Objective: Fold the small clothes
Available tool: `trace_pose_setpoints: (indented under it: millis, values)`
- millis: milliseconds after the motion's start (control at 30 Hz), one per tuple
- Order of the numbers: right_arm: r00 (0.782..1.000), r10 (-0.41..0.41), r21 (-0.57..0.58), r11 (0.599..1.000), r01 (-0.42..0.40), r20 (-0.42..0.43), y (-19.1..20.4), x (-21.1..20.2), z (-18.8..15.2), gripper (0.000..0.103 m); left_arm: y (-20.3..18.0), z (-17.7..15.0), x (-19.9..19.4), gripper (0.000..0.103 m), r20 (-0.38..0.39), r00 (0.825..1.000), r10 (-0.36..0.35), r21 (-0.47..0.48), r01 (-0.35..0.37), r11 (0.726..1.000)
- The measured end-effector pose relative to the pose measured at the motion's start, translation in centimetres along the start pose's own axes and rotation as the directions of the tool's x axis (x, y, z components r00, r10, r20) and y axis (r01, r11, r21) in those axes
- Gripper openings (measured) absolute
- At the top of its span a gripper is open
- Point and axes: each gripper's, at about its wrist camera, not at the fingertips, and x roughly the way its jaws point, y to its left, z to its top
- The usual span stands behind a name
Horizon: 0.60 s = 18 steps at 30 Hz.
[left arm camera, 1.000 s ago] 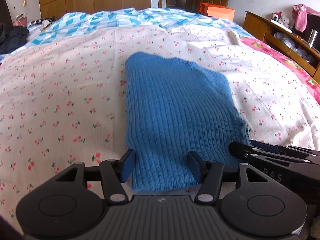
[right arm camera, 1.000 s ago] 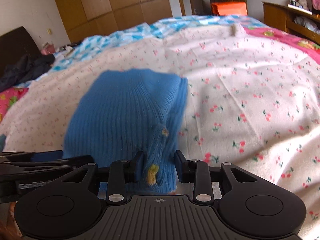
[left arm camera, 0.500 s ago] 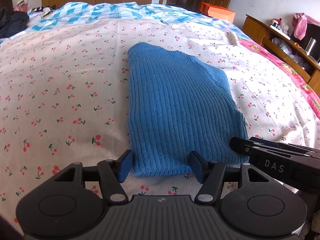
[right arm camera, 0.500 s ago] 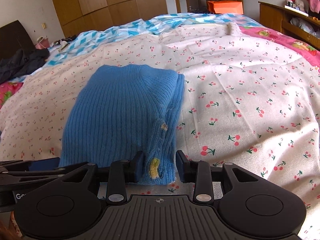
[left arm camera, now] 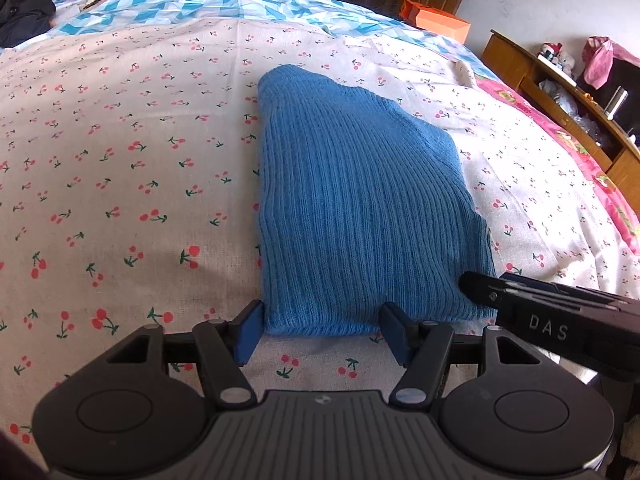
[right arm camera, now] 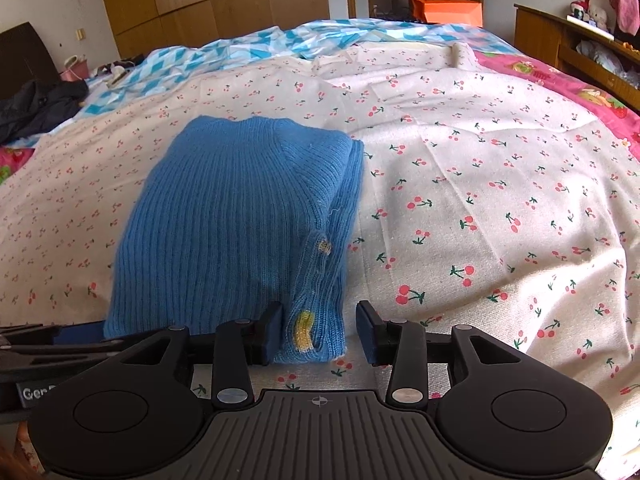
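Garment: your blue knit sweater [left arm camera: 360,208] lies folded into a rough rectangle on the bed, flat on the cherry-print sheet [left arm camera: 120,160], its near hem close to both tools.
Left tongs [left arm camera: 322,330]: apart, the blue pads standing either side of the near left hem; the left pad [left arm camera: 249,330] is just beside the sweater's corner and the other is at the hem's edge. You are not pinching the cloth here.
Right tongs [right arm camera: 318,330]: opening. The button edge of the sweater, with its yellow patch [right arm camera: 303,329], sits between the pads; the left pad touches or nearly touches the knit, the right pad [right arm camera: 367,332] stands clear of it with sheet showing in the gap.
Tool positions: your two tools sit side by side at the near hem; each shows as a black body at the frame edge of the other's view.
Sweater detail: ribbed knit, buttoned edge folded along its right side in the right wrist view.
Surroundings: blue-and-white diamond quilt [right arm camera: 240,48] beyond the sheet, pink bedding [left arm camera: 580,152] to the right, orange box [right arm camera: 446,10] by the door, wooden wardrobe [right arm camera: 220,0] behind.
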Motion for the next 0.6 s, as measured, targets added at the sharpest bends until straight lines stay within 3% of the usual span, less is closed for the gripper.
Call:
trace_pose_setpoints:
  millis: [233,600]
  values:
    - [1.0,-0.023,-0.021,1.0,0.023,0.011,0.4,-0.5,0.6,0.042,0.6,-0.5,-0.8,0.067,0.009,0.999,-0.033,0.005,0.033,0.999]
    - [0.998,0.054,0.141,0.988,-0.06,0.045,-3.1,0.9,3.3,0.055,3.1,1.0,-1.9,0.067,0.089,0.994,-0.06,-0.092,0.069,0.993]
